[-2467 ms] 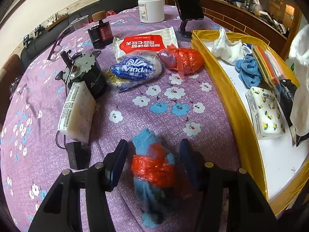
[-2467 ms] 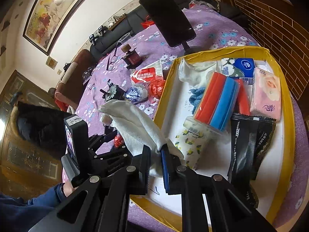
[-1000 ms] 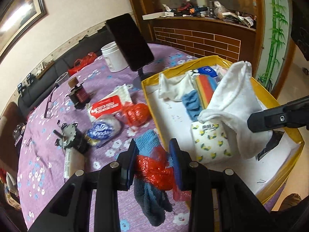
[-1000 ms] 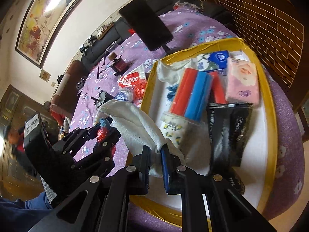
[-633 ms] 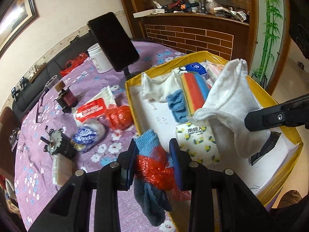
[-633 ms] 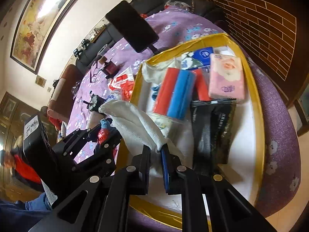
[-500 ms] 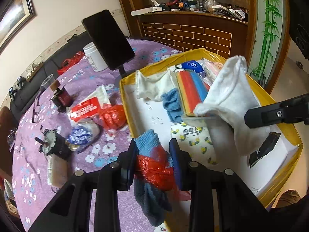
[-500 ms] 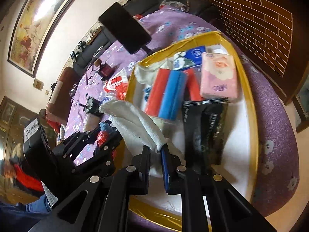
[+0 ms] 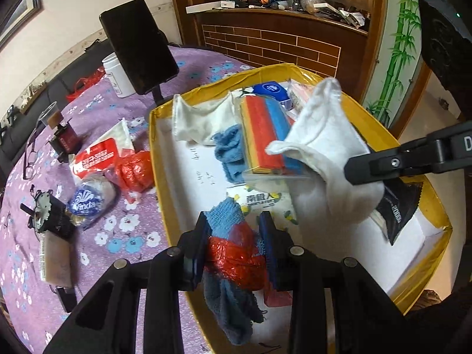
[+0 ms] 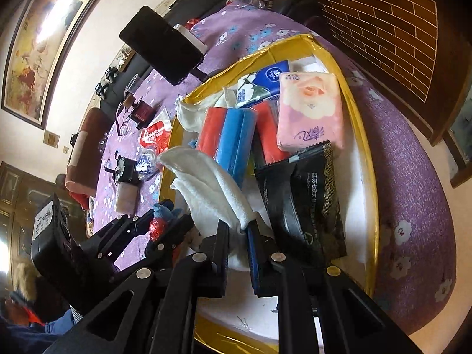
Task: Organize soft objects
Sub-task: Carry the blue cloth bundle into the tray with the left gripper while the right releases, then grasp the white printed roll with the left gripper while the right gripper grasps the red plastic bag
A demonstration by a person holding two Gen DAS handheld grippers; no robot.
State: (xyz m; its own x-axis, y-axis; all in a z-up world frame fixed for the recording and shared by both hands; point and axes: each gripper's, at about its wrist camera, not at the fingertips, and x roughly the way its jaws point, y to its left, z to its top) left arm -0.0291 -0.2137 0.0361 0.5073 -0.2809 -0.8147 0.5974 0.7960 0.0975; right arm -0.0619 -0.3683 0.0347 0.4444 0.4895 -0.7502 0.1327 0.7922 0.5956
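Yellow tray (image 9: 380, 129) at the tabletop's right edge. Only the left wrist view shows the left gripper (image 9: 234, 244) front-on, jaws opening, pads pressing on a blue cloth bundle (image 9: 233, 253) with red wrap, over the tray's near-left corner. Right wrist view alone shows the right gripper (image 10: 238, 236) clenched on a white towel (image 10: 206, 185) above tray middle; towel hides the black packets (image 10: 309, 206) partly. Phone on stand (image 9: 138, 47) behind the tray's far-left corner.

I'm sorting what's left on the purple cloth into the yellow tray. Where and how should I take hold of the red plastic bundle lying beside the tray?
Grip the red plastic bundle across its rounded middle, coming from above with the jaws spanning its narrow width. It lies as a soft lump close against the yellow tray wall, with the Vinda pack near its other side, so a side approach looks crowded.
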